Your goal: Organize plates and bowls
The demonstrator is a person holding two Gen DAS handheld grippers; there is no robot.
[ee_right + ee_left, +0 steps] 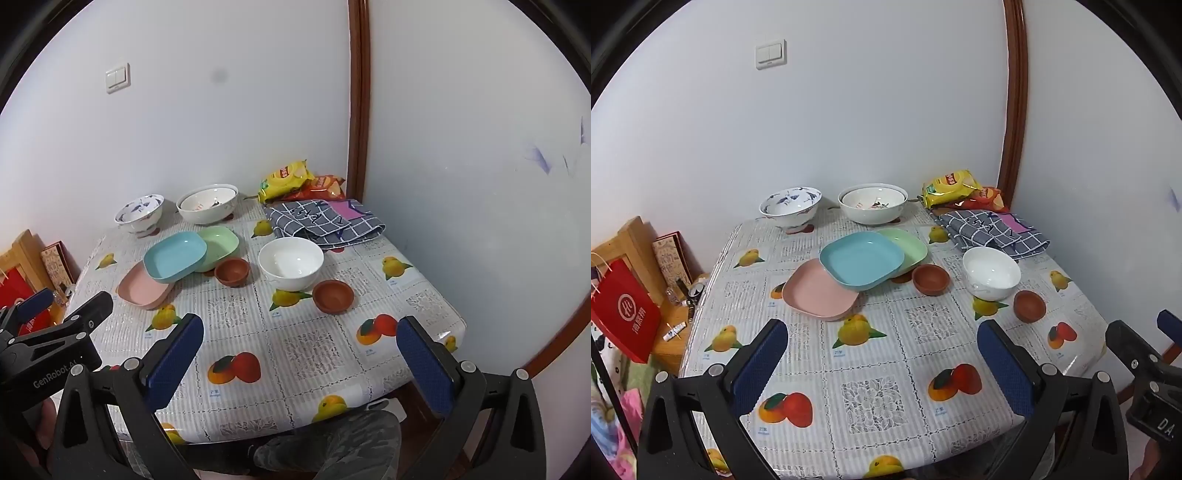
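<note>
1. Left gripper (882,354): jaws spread wide, nothing between them, held over the near table (886,369) edge.
2. Right gripper (301,350): same, jaws spread, holding nothing, just right of the left one.
3. Plates ahead of the left gripper: blue plate (862,263) sits on top, overlapping the pink plate (818,293) on its near-left and the green plate (908,246) on its far-right.
4. White bowl (290,261) straight ahead of the right gripper; one brown cup (232,270) to its left, near the plates, other brown cup (333,295) nearer, touching or almost.
5. Far edge by the wall: patterned bowl (790,206) at left, big bowl (872,203) beside it with a smaller bowl nested inside.
6. Far right: checked cloth (325,221), snack bags (299,182) behind.
</note>
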